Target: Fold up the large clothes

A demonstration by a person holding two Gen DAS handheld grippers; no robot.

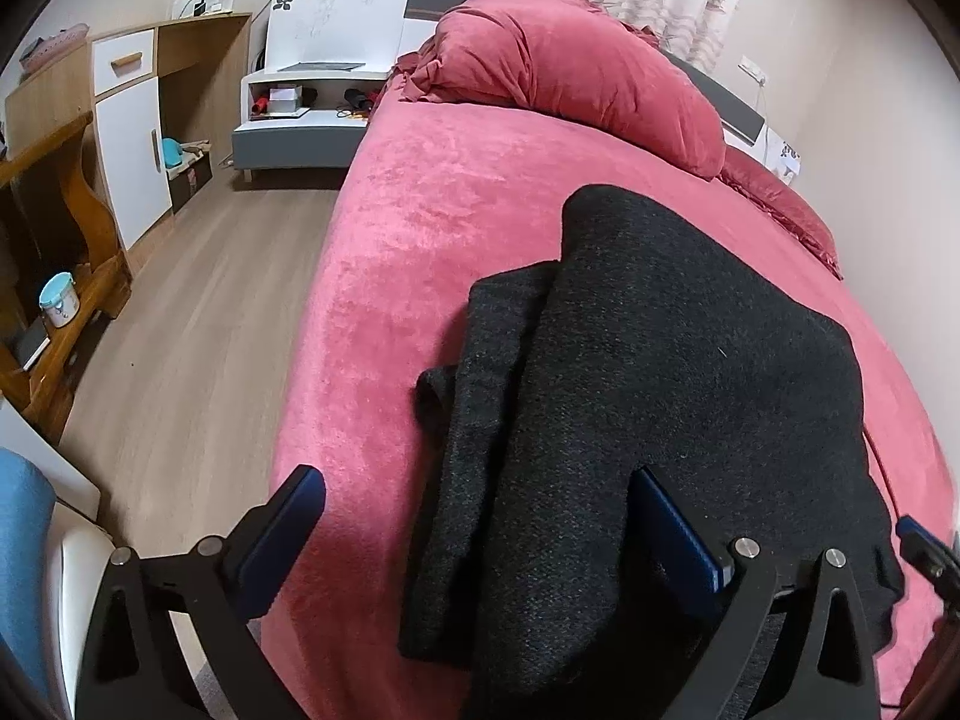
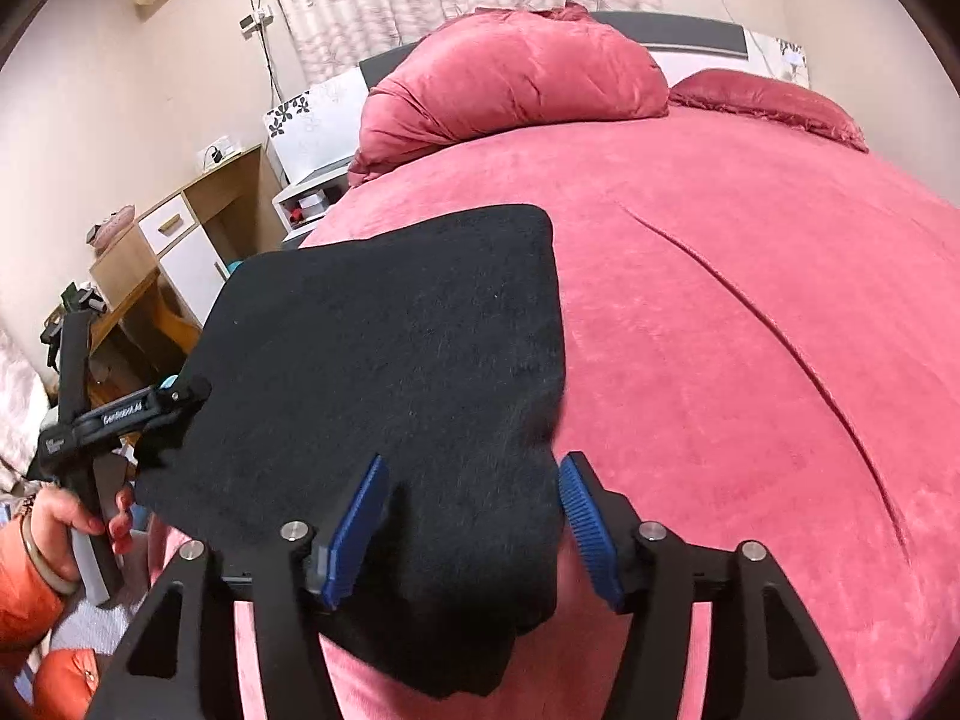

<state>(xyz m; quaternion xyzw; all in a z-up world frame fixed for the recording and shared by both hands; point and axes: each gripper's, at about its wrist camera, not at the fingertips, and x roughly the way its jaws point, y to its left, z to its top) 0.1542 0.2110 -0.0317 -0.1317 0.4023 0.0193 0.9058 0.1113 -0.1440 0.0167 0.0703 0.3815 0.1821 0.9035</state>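
Both grippers hover over the dark garment (image 1: 660,360) on the red bed (image 1: 432,228). The left gripper (image 1: 480,516) gapes wide, gripping nothing. The right gripper (image 2: 474,516) (jaws parted) straddles cloth unclamped.

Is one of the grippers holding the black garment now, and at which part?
Neither: left gripper and right gripper are open over the black garment.
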